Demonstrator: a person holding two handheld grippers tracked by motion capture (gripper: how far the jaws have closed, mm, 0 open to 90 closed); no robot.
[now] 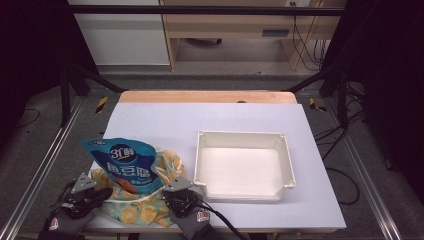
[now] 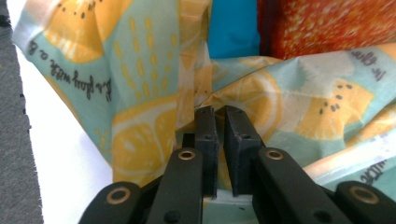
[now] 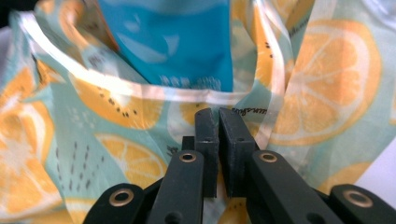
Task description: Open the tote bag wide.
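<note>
One fabric bag [image 1: 142,207], soft and crumpled, pale teal with a yellow lemon-slice print and a white-trimmed rim, sits at the near left corner of the tabletop [image 1: 165,122]. One glossy blue snack pouch [image 1: 125,162] stands in its mouth, upper half sticking out; the lower front of the pouch is orange-red. One white plastic tray [image 1: 287,160], rectangular with raised walls and rounded corners, rests to the right of the bag, near but apart. Tabletop surface is a matte pale-lavender sheet with a strip of bare wood along the far edge. Two claws, one per hand. Left claw [image 2: 218,112]: black ribbed pads nearly together, pinching a fold of the bag's cloth on its left side, with a thin gap between the pads lower down. Right claw [image 3: 215,113]: pads almost together, clamped on the bag's cloth just below the white rim, on its right side. In the high view the left claw [image 1: 95,192] and right claw [image 1: 172,192] flank the bag.
</note>
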